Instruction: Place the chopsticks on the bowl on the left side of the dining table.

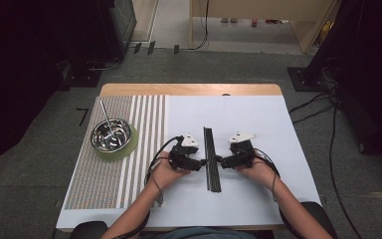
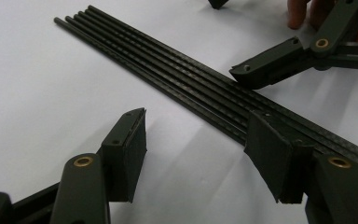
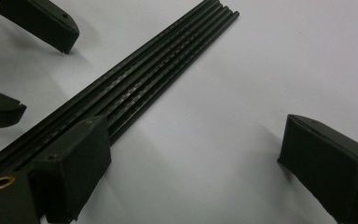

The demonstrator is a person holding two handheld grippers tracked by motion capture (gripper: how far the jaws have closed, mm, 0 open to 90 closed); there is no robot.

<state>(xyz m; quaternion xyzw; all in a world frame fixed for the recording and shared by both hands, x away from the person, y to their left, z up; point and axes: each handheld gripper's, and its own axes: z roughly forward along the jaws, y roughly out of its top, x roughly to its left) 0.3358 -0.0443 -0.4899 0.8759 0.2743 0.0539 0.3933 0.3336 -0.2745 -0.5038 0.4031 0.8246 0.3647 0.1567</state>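
Several thin black rods [image 1: 211, 159] lie side by side in a flat bundle at the centre of the frame on the white tabletop [image 1: 258, 199] in the high view. At their left the left gripper [image 1: 200, 162] stands partly open, one jaw resting at the bundle's edge, the other on bare tabletop, gripping nothing. At their right the right gripper [image 1: 220, 160] gapes wide, one jaw against the rods, holding nothing. A steel bowl [image 1: 111, 135] sits at centre left.
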